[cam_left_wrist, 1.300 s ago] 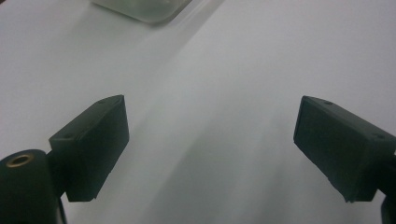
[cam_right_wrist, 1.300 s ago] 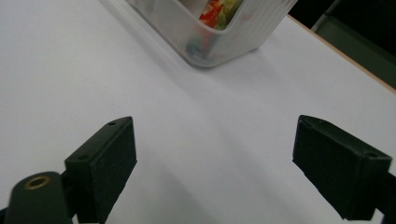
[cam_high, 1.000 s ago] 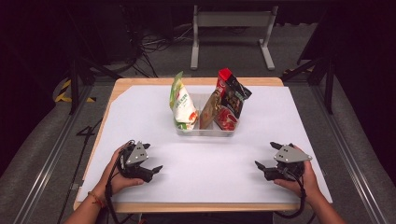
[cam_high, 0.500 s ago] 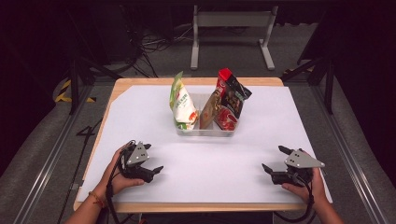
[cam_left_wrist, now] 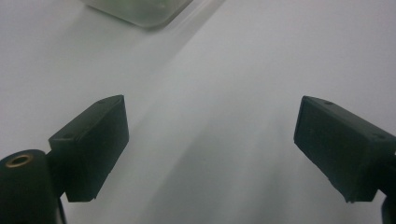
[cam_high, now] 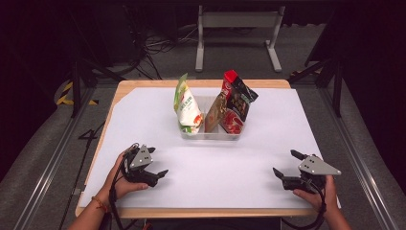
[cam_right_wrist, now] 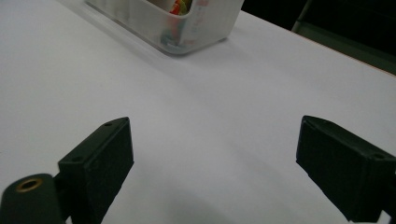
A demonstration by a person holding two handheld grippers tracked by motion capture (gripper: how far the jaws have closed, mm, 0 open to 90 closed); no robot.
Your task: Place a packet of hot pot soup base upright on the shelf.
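A clear plastic bin stands at the middle of the white table; its corner shows in the left gripper view and in the right gripper view. In it stand a green-and-white snack bag, a brown packet and a red-and-black bag. My left gripper rests near the front left, open and empty. My right gripper sits at the front right, open too, jaws wide apart over bare table.
Wooden table edges frame the white cover. A metal stand and cables lie on the dark floor beyond the far edge. Rails run along both sides.
My right gripper has drifted right and toward the front edge. The left gripper and the bin have stayed put.
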